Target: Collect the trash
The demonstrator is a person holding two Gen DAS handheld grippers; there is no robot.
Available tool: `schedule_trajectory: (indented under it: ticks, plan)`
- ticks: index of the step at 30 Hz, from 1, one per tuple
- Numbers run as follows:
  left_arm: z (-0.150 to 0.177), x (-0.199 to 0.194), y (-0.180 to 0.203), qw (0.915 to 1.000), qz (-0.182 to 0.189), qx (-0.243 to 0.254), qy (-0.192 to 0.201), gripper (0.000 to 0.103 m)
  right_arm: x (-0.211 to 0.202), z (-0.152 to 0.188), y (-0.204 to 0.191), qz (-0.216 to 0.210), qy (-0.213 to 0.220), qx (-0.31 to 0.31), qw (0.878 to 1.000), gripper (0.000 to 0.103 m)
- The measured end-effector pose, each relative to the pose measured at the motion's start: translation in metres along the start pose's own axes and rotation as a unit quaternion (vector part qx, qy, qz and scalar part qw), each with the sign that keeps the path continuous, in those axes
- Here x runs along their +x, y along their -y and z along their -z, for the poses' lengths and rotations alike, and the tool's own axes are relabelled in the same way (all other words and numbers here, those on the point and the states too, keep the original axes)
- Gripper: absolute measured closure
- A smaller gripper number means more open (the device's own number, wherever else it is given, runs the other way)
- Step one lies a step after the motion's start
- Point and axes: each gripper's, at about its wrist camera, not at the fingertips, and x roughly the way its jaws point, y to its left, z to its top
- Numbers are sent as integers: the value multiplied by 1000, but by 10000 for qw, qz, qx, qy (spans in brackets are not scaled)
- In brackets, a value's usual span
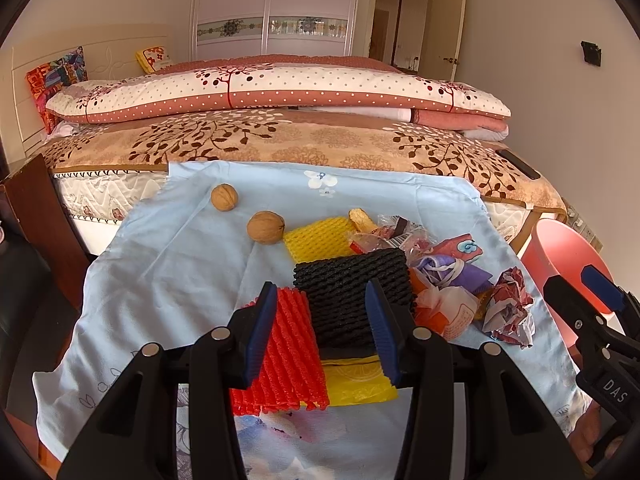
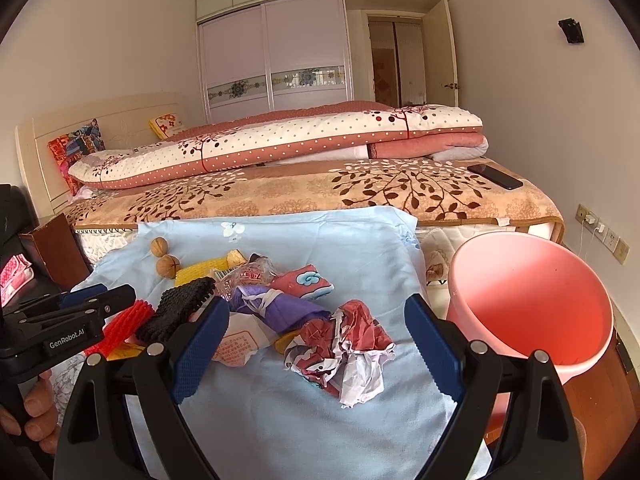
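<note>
I'm looking across a bedroom: a bed [image 2: 320, 192] piled with folded quilts fills the far side, a wardrobe behind it. In front of both tools lies a pale blue cloth [image 2: 304, 408] over the worktop, carrying the litter. A pink bucket [image 2: 532, 300] stands just off the right hand-held gripper [image 2: 316, 352], to its right, mouth tipped toward me and showing nothing inside.

That right tool is spread wide and holds nothing; a crumpled paper ball [image 2: 344, 348] sits between its fingers, slightly ahead. The left hand-held gripper [image 1: 320, 332] is partly open and also holds nothing, as far as I can judge; a black foam net [image 1: 352, 296] lies between its fingers, overlapping a red foam net [image 1: 288, 348] and yellow pieces beneath. Ahead and right of it are mixed wrappers [image 1: 436, 272]; two walnuts [image 1: 244, 212] rest ahead to the left.

My worries: closing on the paper may pinch the loose cloth and drag everything along. The stacked nets could come up together or slip. The walnuts may roll off if the cloth shifts.
</note>
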Motion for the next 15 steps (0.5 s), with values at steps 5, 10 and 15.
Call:
schedule_trajectory:
  ticks: [5,10,15]
  plan:
    - [0,1,0,10000,2,17,-19,56,2,1,0,-2,-59,-43,10000,17]
    - [1,1,-1,10000,4,19,-30,56,5,2,2,-7,-107,-10,9999,19]
    - [2,3,-1,10000,28,23,-69,56,8,3,3,-20,-173,-4,9998,21]
